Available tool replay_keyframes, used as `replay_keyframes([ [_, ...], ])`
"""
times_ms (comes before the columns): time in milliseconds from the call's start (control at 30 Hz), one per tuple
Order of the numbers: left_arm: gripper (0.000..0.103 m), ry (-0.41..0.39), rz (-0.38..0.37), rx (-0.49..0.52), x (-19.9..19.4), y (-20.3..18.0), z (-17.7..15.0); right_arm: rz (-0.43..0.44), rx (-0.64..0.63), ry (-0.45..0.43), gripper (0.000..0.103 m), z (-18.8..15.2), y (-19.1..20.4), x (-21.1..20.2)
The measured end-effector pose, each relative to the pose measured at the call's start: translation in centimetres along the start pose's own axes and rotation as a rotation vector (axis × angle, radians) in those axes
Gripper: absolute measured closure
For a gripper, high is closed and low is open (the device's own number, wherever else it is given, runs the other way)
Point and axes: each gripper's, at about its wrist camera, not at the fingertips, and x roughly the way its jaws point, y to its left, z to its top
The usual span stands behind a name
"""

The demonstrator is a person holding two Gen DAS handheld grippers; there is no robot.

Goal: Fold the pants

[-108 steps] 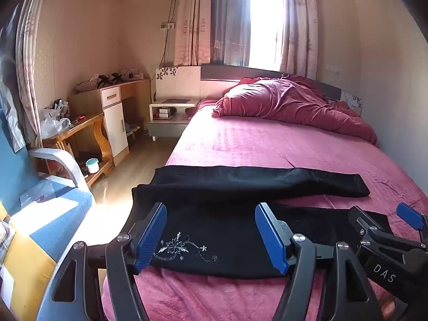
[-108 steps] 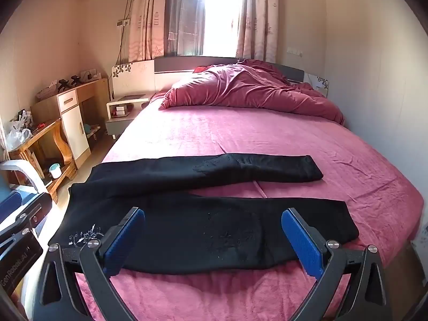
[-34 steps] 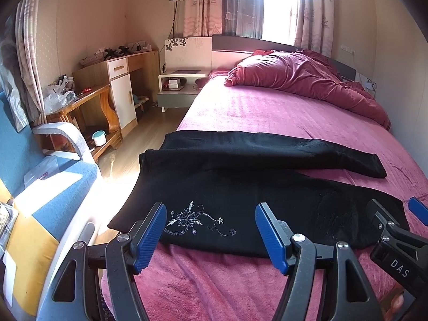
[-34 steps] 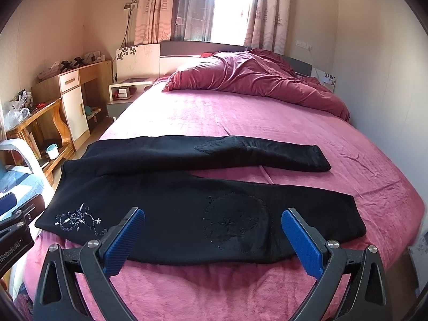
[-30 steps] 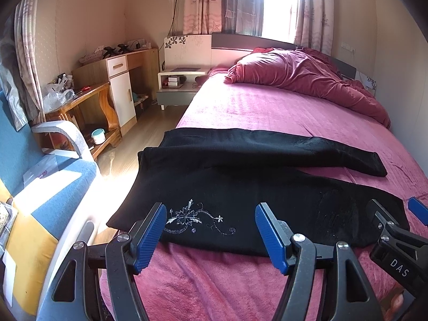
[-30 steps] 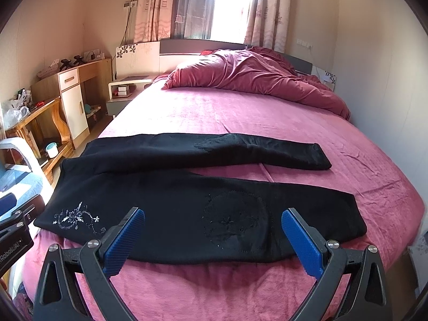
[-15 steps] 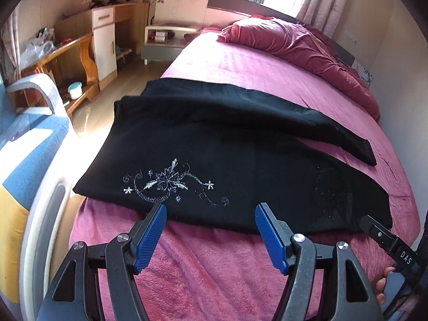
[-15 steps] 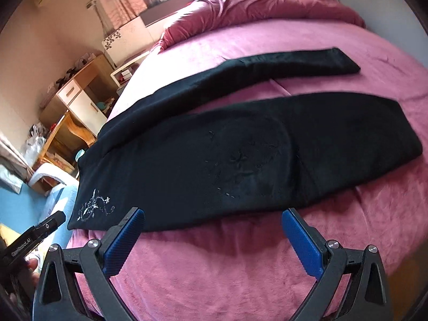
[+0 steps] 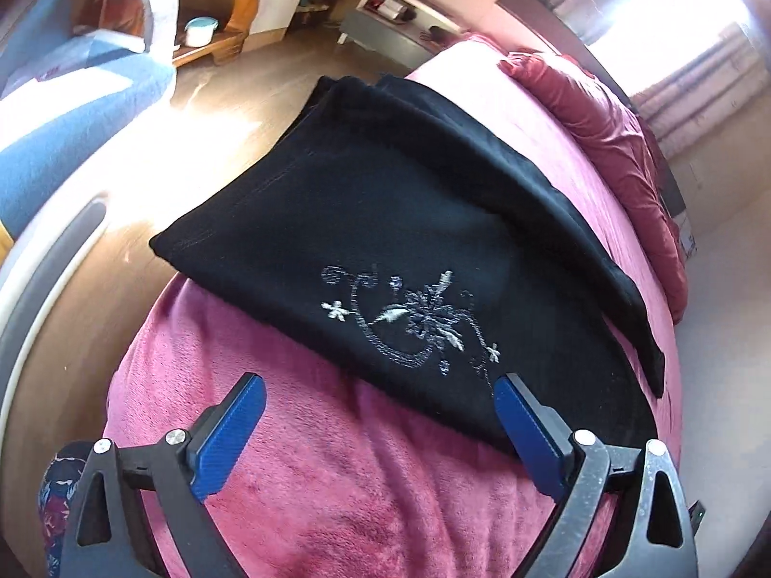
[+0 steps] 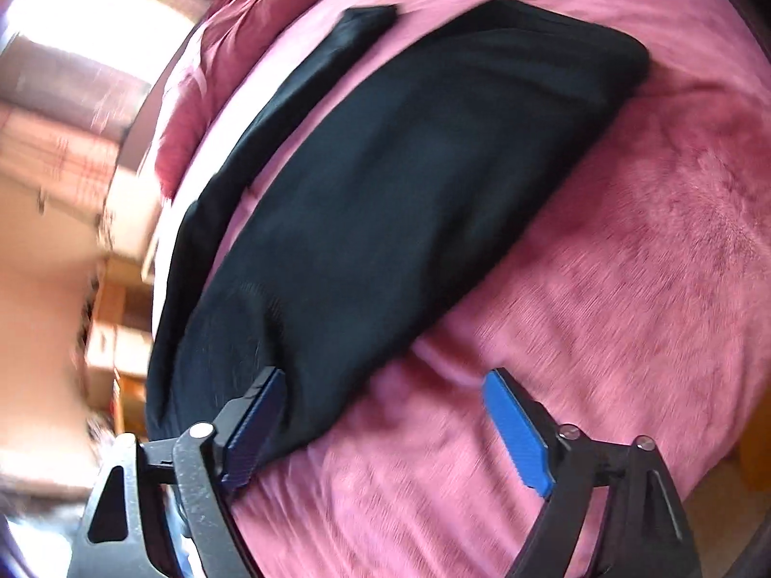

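Black pants (image 9: 385, 221) lie flat across the pink bed (image 9: 313, 491), both legs spread, with silver flower embroidery (image 9: 414, 318) near the waist. My left gripper (image 9: 378, 385) is open and hangs just in front of the near edge below the embroidery, its right fingertip (image 9: 506, 385) over the black cloth. The right wrist view is blurred and rolled. There my right gripper (image 10: 383, 375) points down at the near edge of the lower pant leg (image 10: 409, 168). Its jaws are closing, its left finger (image 10: 260, 414) lies over the cloth, and its pads are not pressing on anything.
A blue and white chair (image 9: 72, 96) stands left of the bed on a wooden floor (image 9: 183, 178). A grey nightstand (image 9: 385, 24) and a crumpled dark red duvet (image 9: 602, 111) are at the far end. Pink blanket (image 10: 626, 289) stretches right of the pant leg.
Both grippers have dropped toward the near edge of the pants and rolled, so the views tilt. The right gripper's jaws have narrowed; the left's are as wide as before.
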Motion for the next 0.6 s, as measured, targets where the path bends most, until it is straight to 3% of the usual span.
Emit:
replay_keyframes([
  [100,0.006,0.018,-0.018,-0.084,1.0,1.7,1.0,0.023,0.051,-0.022,0.022,2.1,-1.2,0.7],
  [333,0.043,0.000,0.010,-0.215,2.7,3.2,3.4,-0.005,0.116,-0.064,0.028,6.0,-0.9,1.4],
  [367,0.049,-0.001,0.023,-0.227,3.0,3.5,3.8,-0.015,0.121,-0.070,0.038,6.2,-0.9,1.4],
  [400,0.060,0.000,0.022,-0.224,3.1,3.6,4.1,-0.027,0.116,-0.076,0.059,6.3,-0.7,1.3],
  [467,0.081,-0.008,0.041,-0.167,2.9,3.3,4.7,-0.059,0.107,-0.077,0.083,7.1,-0.8,0.8],
  [500,0.089,-0.016,0.051,-0.143,2.6,3.1,4.8,-0.056,0.103,-0.075,0.085,7.4,-0.8,0.6],
  [600,0.095,-0.029,0.051,-0.093,1.4,2.9,4.9,-0.065,0.028,-0.091,0.087,8.0,0.0,-0.5],
])
